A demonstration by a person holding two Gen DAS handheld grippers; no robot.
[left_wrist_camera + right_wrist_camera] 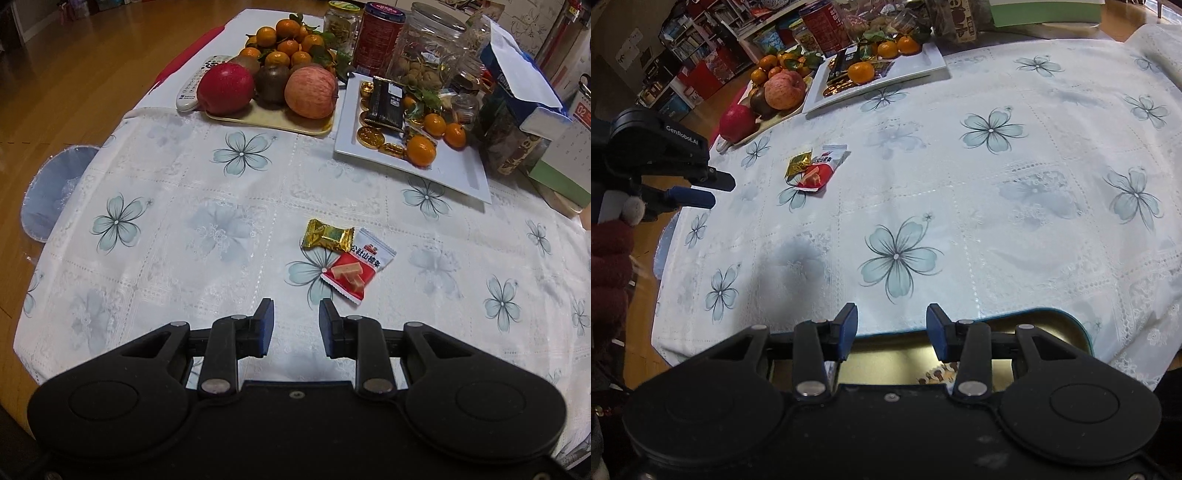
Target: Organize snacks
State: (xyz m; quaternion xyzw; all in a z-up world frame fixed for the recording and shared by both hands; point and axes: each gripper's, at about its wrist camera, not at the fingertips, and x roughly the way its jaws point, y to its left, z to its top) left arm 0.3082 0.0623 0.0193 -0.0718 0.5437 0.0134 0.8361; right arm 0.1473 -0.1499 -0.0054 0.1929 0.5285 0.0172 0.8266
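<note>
Left tongs [296, 310], jaws apart and empty, hover nearest two wrapped candies [347, 254] lying just ahead-right on the table [184, 229], while right tongs [892, 317], also apart, sit farther back.

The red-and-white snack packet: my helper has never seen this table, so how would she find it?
On the flowered tablecloth, nearer than the white tray, two loose wrappers touch. Beside the gold candy lies the red-and-white snack packet, with Chinese lettering and pictured pink bars.
</note>
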